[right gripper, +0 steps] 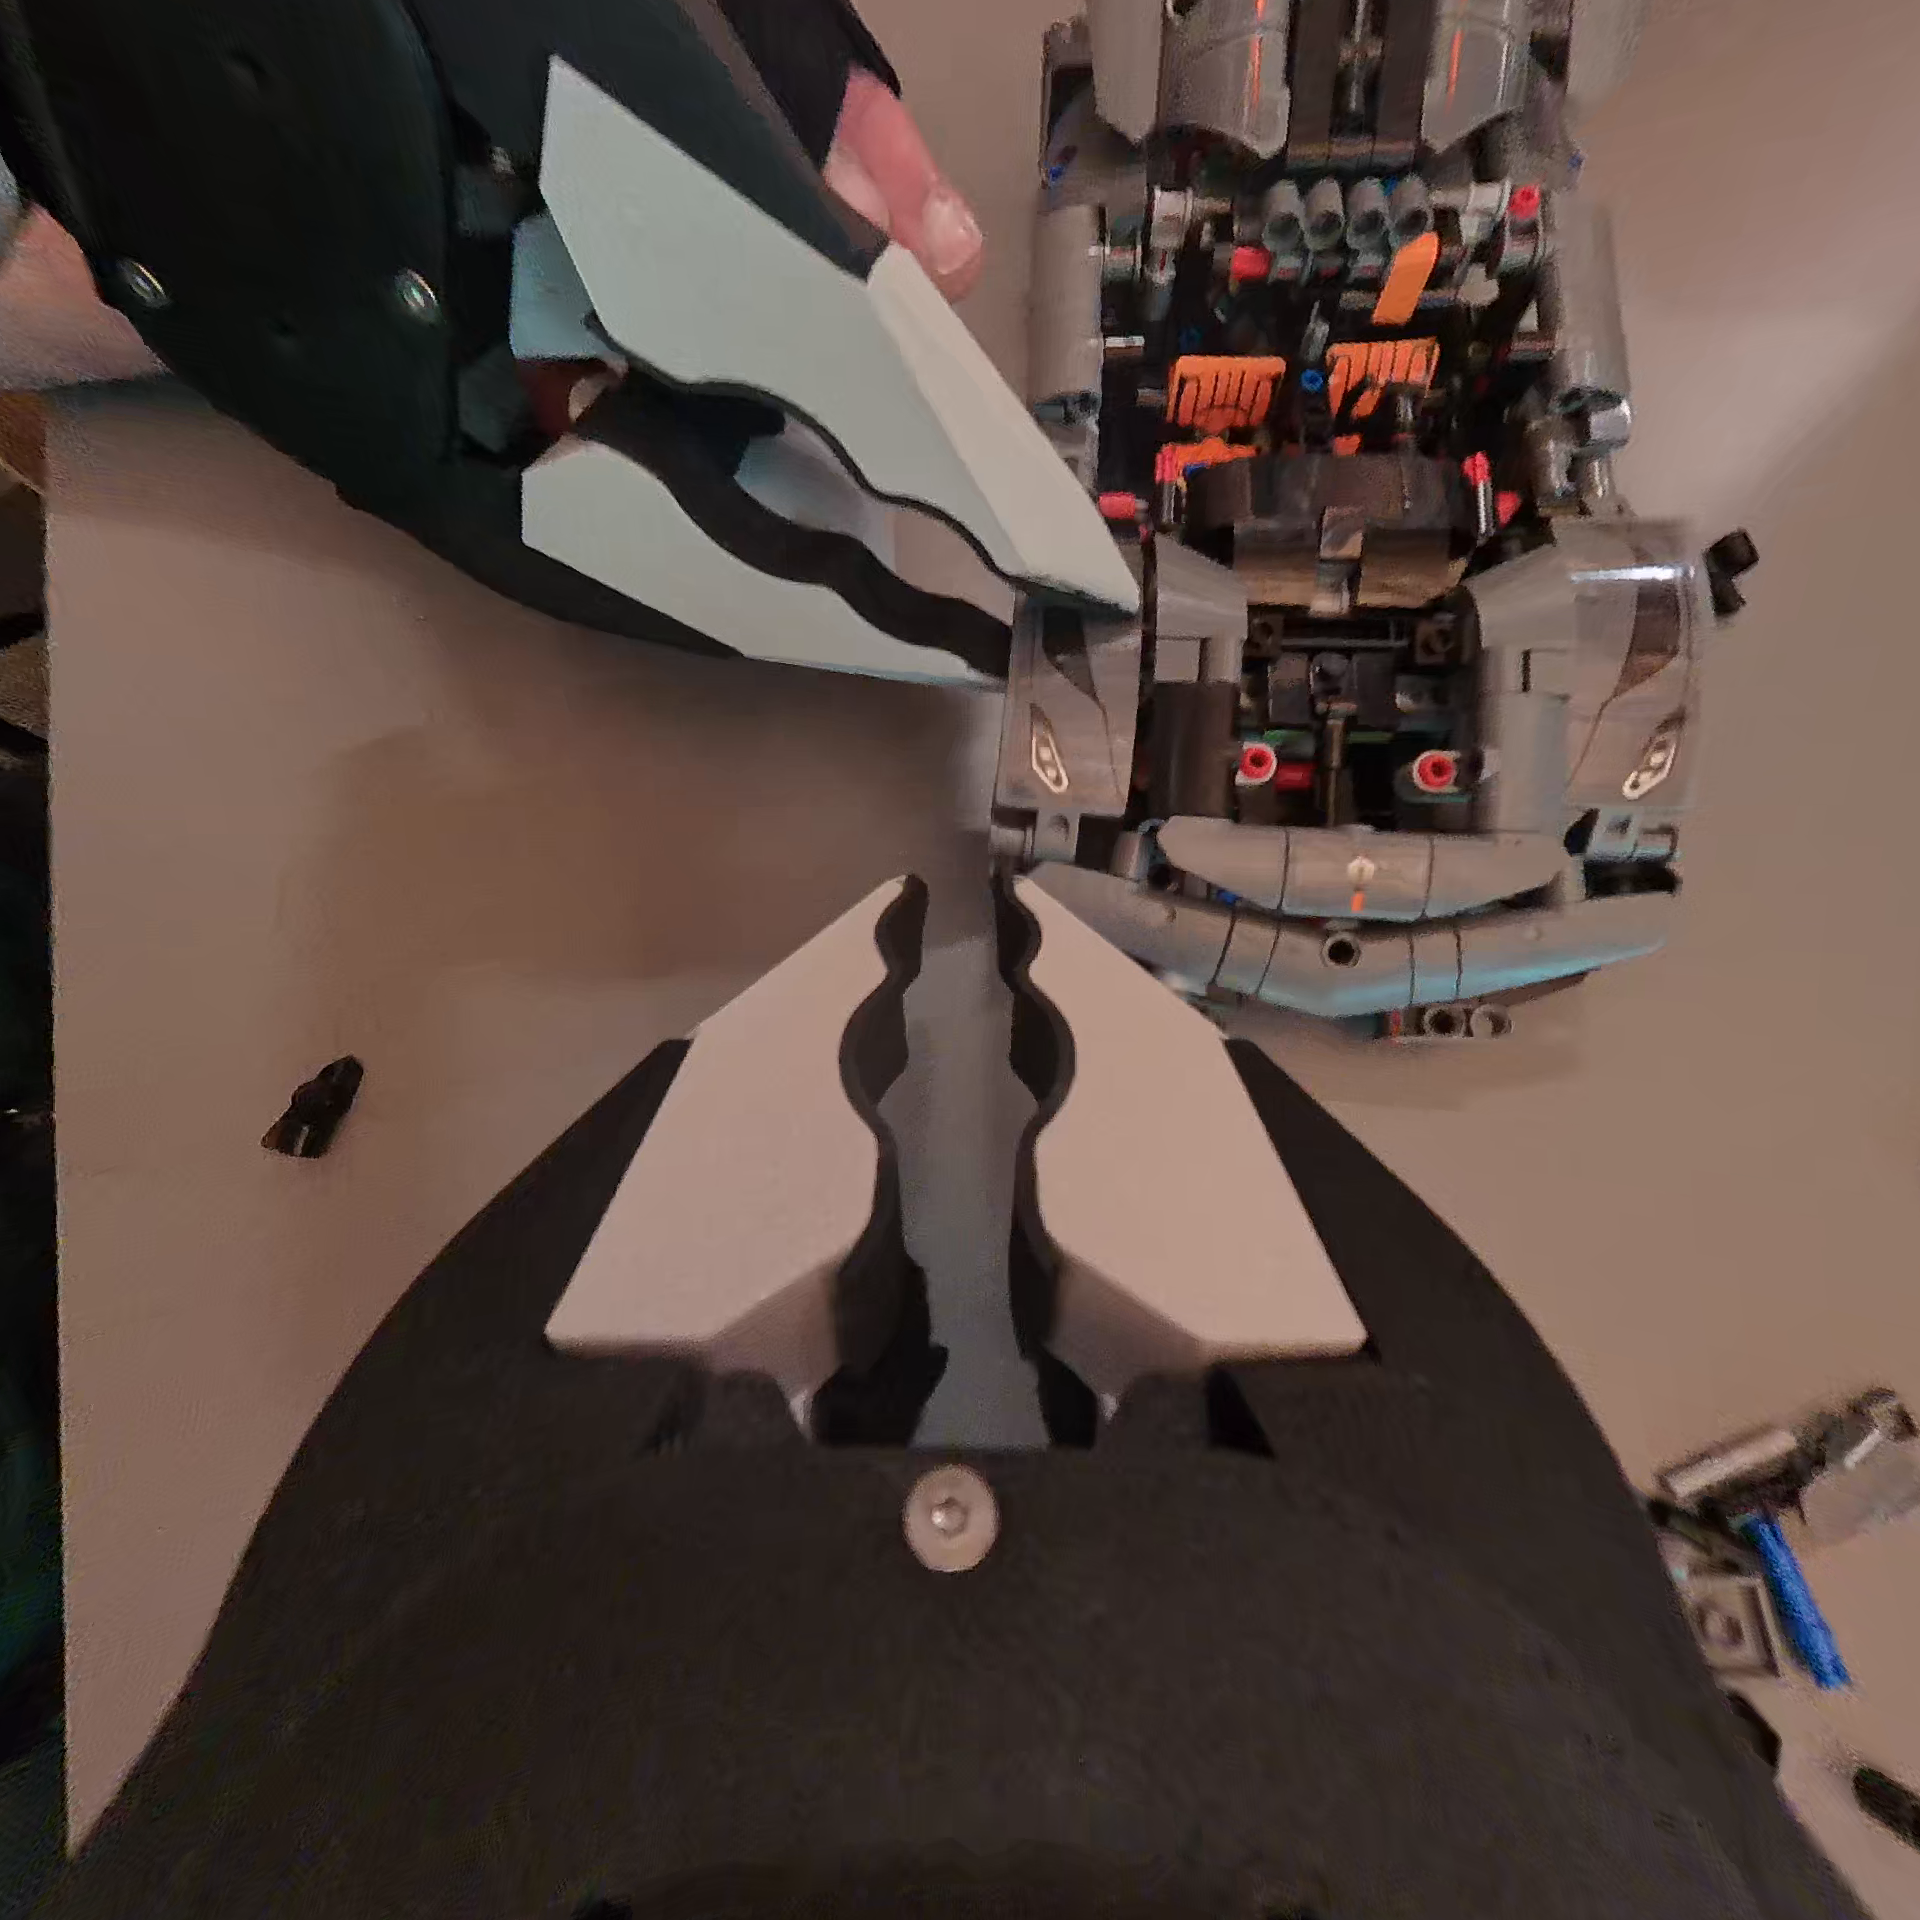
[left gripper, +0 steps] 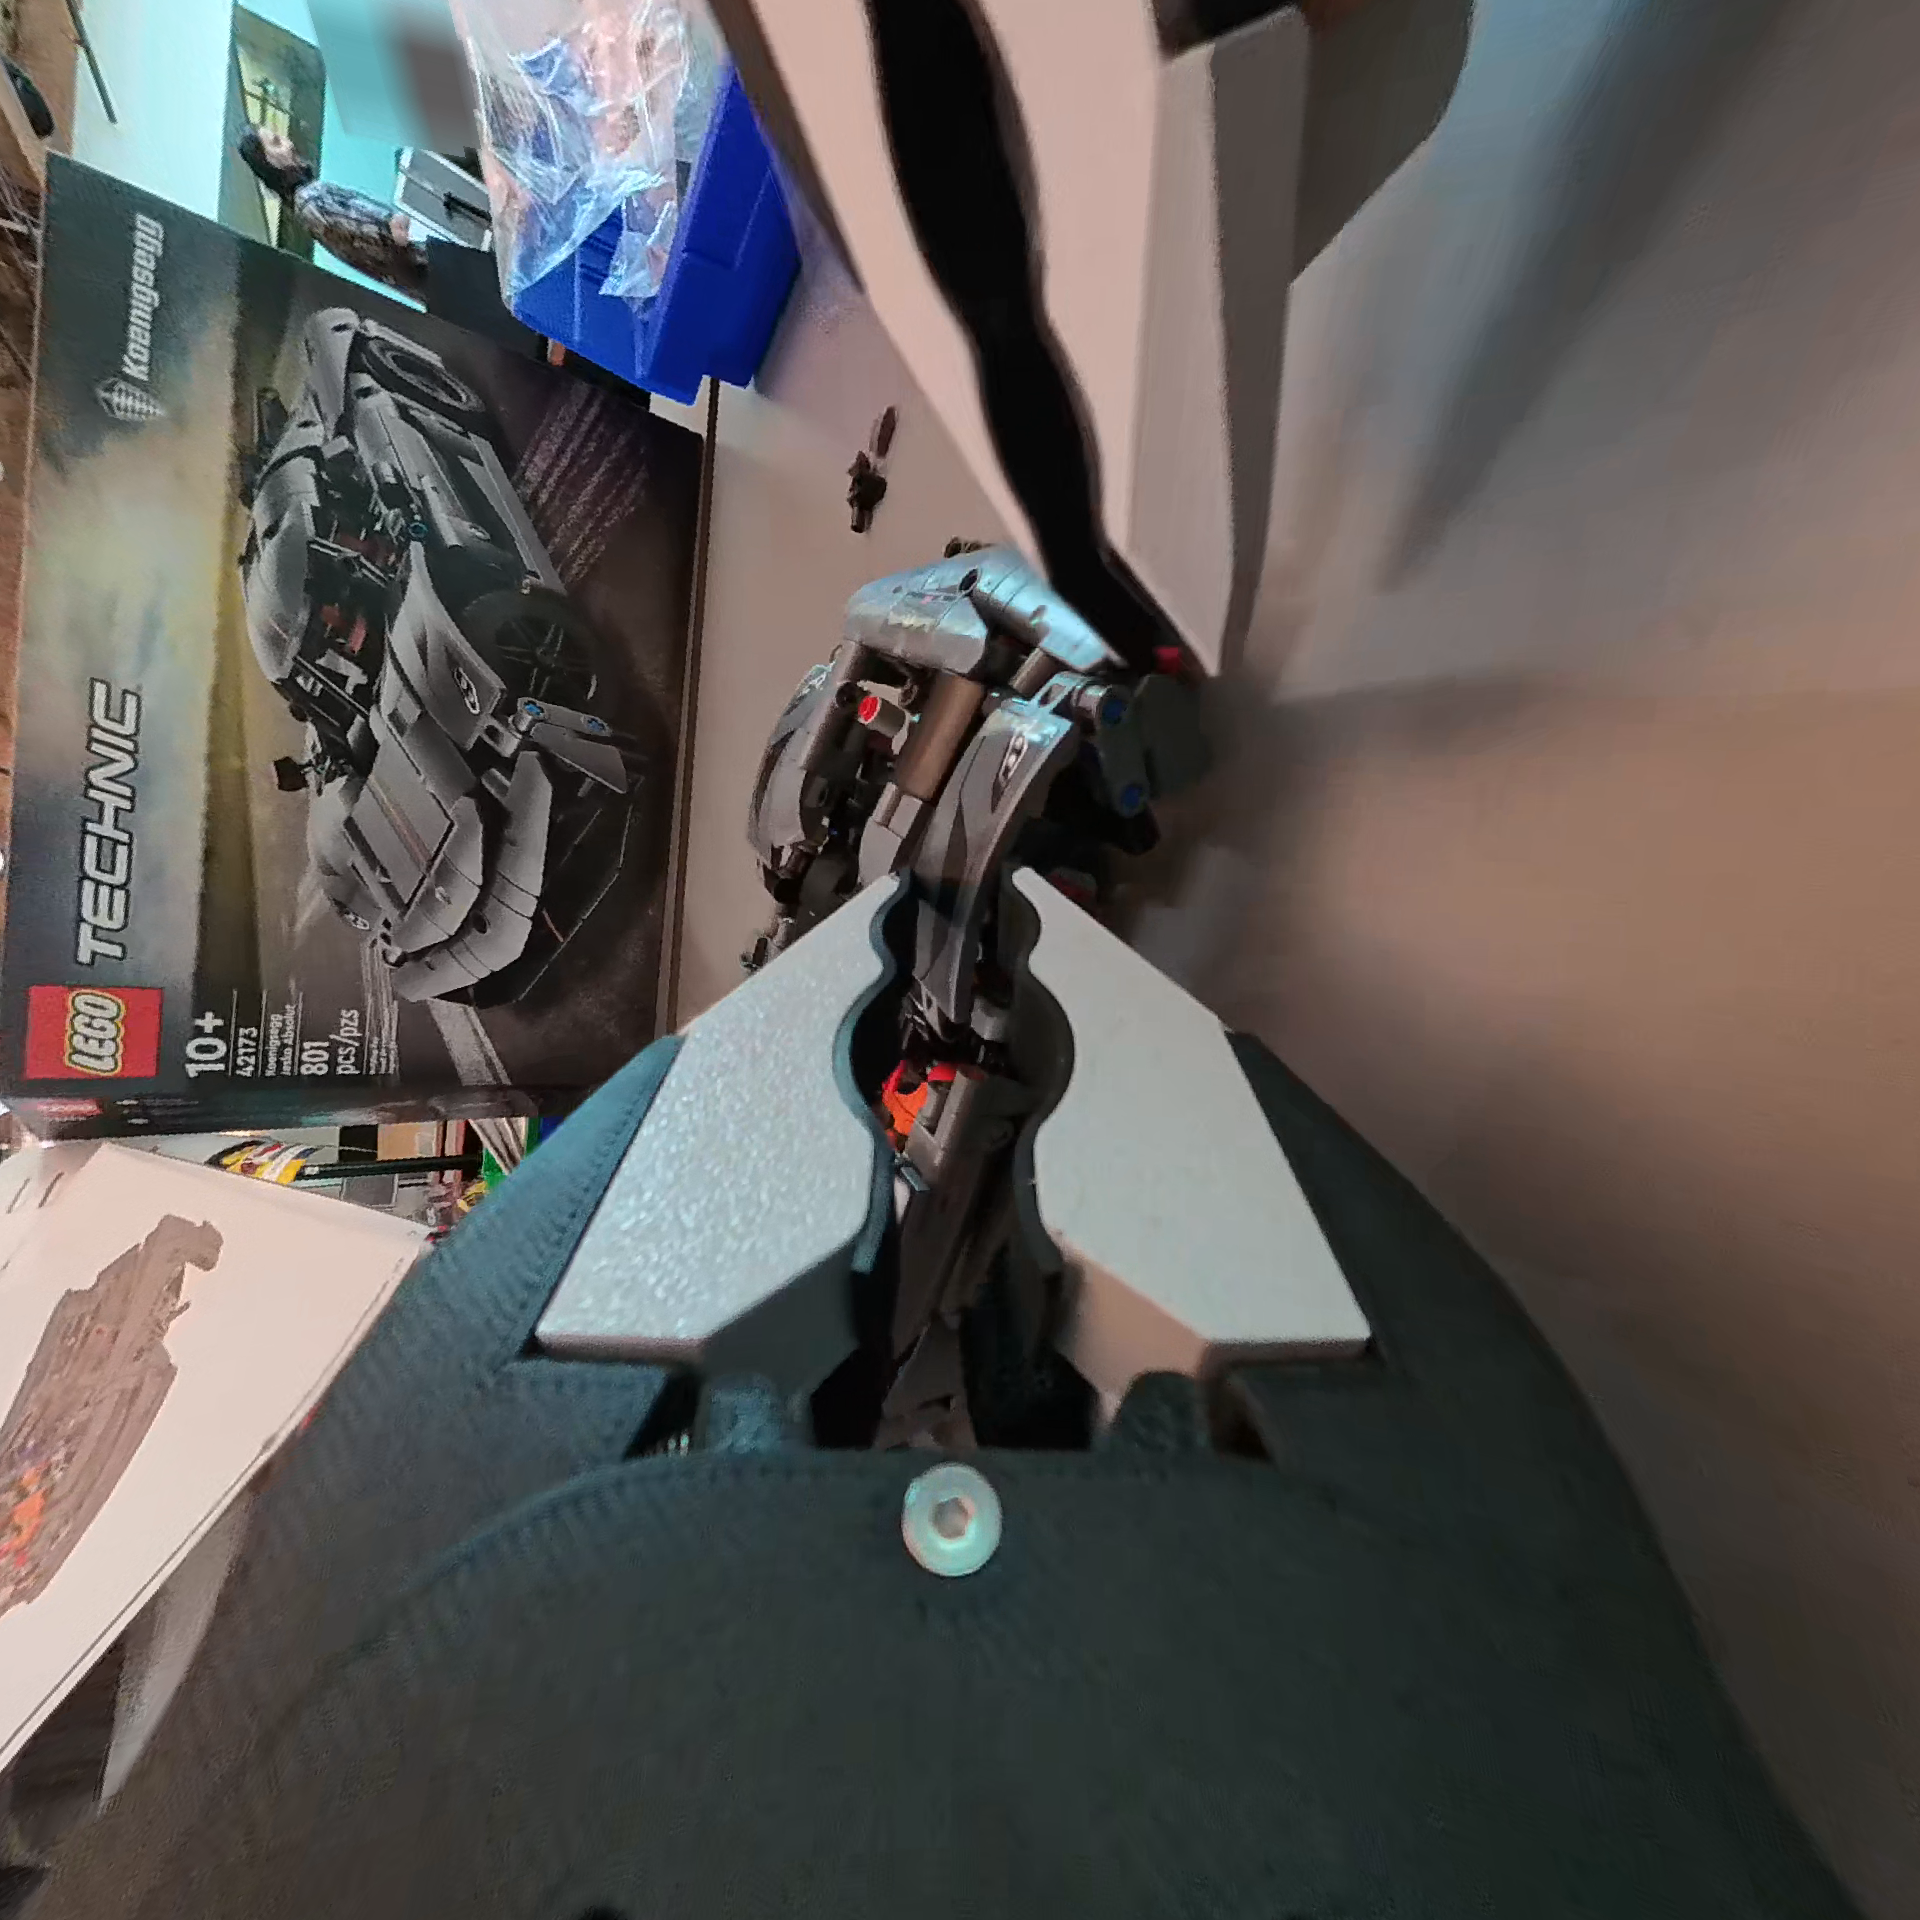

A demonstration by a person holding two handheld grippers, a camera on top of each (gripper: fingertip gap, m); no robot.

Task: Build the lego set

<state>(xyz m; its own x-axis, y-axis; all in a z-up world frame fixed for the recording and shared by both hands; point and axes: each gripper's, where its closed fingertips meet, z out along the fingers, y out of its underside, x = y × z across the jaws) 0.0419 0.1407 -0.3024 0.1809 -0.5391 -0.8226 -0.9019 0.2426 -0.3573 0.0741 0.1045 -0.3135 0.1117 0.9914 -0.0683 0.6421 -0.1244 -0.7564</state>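
Observation:
The grey car model (right gripper: 1340,894) lies on the beige table (right gripper: 520,831), its open middle showing black, orange and red parts. My left gripper (left gripper: 956,894) is shut on the car's front fender (left gripper: 987,790), which fills the gap between its fingers. It also shows in the right wrist view (right gripper: 1070,634), reaching in from the upper left onto that fender (right gripper: 1060,717). My right gripper (right gripper: 956,894) is nearly shut on a flat grey piece (right gripper: 961,1195) and its tips sit at the car's front corner. It appears blurred in the left wrist view (left gripper: 1132,644).
The set's box (left gripper: 343,675) stands beside the car, with a blue bin (left gripper: 717,281) of plastic bags behind it. An instruction booklet (left gripper: 156,1403) lies near. A small black piece (right gripper: 312,1107) and loose grey parts with a blue axle (right gripper: 1787,1538) lie on the table. A thumb (right gripper: 914,197) holds the left gripper. There is about 5 cm between the tips of the two grippers.

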